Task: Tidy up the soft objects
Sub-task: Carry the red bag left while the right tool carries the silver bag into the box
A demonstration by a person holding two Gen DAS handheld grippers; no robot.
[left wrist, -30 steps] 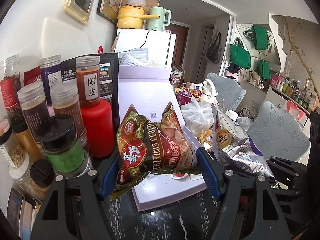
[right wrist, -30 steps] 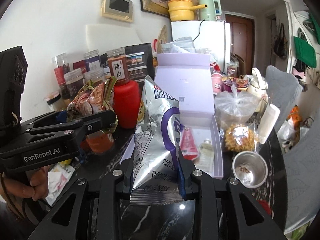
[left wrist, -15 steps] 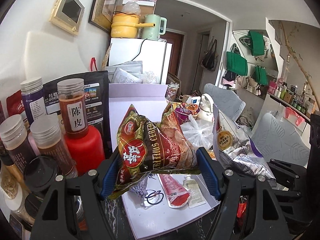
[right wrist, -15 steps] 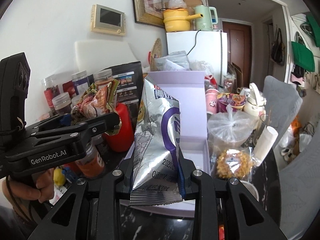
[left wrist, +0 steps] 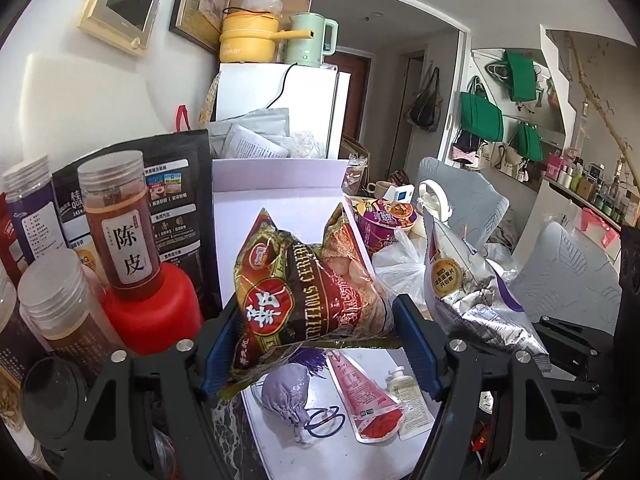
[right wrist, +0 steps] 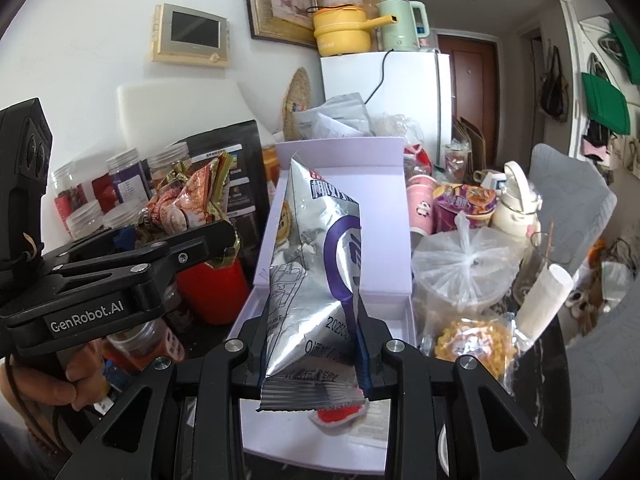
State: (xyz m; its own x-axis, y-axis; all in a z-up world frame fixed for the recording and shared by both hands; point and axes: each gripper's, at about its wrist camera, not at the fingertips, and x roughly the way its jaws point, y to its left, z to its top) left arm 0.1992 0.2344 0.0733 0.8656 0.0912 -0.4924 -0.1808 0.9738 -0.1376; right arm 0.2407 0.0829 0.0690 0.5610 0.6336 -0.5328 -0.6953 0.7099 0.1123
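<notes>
I have a bag in each gripper, both carried over the open lilac box (left wrist: 280,196) so they can drop in beside what already lies there. My left gripper (left wrist: 316,344) is clamped wide on the red cereal bag (left wrist: 308,292), its blue pads (left wrist: 220,344) pressing the puffy sides low down, which keeps the bag upright and its seam clear of the jars at the left. My right gripper (right wrist: 312,344) pinches the silver and purple snack bag (right wrist: 316,264) near its crimped bottom edge, jaws much closer together because this one is flatter. On the box floor, near me, sit a lilac drawstring pouch (left wrist: 286,390), a red squeeze pouch (left wrist: 366,394) and a small cream bottle (left wrist: 404,386) (the far half looks bare, so I judge that is where these bags belong). The lid stands up at the far side, a handy backstop.
</notes>
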